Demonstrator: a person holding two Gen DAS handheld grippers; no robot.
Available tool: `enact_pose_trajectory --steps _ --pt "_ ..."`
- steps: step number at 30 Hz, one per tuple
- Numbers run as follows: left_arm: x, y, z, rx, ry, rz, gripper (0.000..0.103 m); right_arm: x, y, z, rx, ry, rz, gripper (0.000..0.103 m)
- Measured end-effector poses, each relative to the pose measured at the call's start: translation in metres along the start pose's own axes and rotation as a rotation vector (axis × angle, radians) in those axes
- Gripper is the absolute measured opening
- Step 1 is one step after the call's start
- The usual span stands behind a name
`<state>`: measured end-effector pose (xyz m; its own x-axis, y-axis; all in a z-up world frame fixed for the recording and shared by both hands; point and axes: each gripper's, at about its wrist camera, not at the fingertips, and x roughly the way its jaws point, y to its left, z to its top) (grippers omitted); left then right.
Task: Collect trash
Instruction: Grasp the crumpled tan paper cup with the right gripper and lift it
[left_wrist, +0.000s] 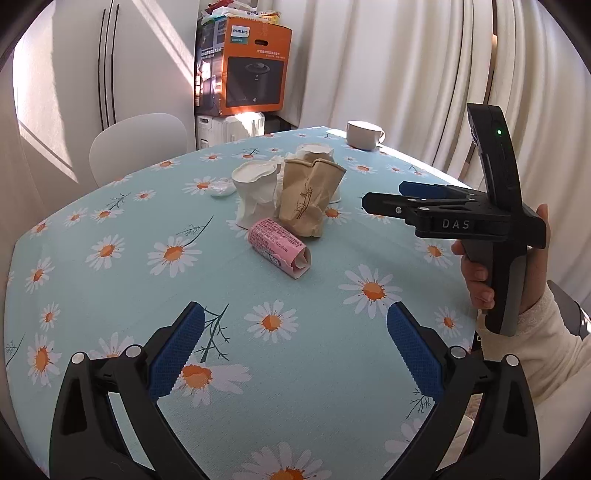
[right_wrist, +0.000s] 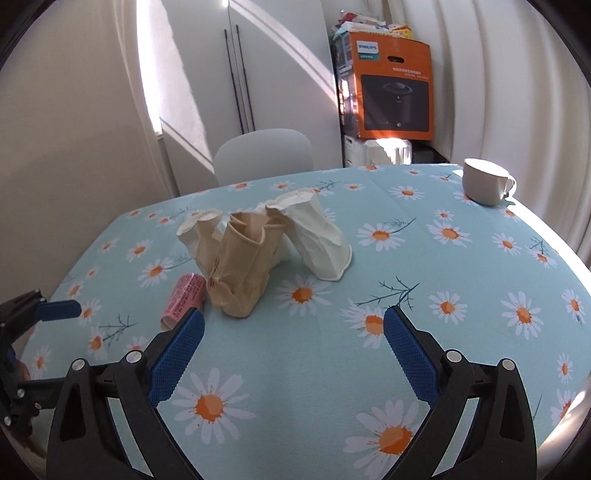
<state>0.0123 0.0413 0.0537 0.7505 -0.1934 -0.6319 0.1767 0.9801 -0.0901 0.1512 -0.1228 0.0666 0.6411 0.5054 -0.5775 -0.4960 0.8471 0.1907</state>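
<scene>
Taken from left to right with the brown cup (left_wrist: 309, 197) as landmark: the left gripper (left_wrist: 295, 354) is held over the surface (left_wrist: 110, 295) with its jaws spread wide and nothing between them, well short of the trash. A pink carton (left_wrist: 279, 246) lies on its side just in front of the brown cup, a crushed white cup (left_wrist: 255, 197) stands touching its left, and a second white cup (right_wrist: 319, 236) leans behind it to the right. The right gripper (right_wrist: 293, 350) is likewise empty, its jaws fully apart. The pink carton is judged the easiest first pick: it should be straddled across its short width and pinched lightly, so that the leaning cups are not toppled. A mug (right_wrist: 485, 181), far right of the brown cup, should be left alone.
</scene>
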Motion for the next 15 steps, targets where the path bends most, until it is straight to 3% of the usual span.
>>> enact_pose_trajectory --steps 4,11,12,13,15 --pt "-0.009 0.015 -0.007 0.010 -0.004 0.062 0.097 0.024 0.010 0.014 0.027 0.011 0.008 0.093" --pt "-0.016 0.030 -0.017 0.018 0.025 0.087 0.097 0.050 0.018 0.031 0.066 0.007 0.022 0.090" --pt "-0.014 0.030 -0.018 0.020 0.031 0.084 0.097 0.053 0.020 0.033 0.066 0.006 0.030 0.083" --pt "-0.012 0.031 -0.019 0.020 0.040 0.076 0.097 0.057 0.020 0.035 0.065 0.020 0.041 0.057" --pt "-0.006 0.032 -0.019 0.017 0.062 0.061 0.097 0.064 0.021 0.038 0.077 0.031 0.081 0.041"
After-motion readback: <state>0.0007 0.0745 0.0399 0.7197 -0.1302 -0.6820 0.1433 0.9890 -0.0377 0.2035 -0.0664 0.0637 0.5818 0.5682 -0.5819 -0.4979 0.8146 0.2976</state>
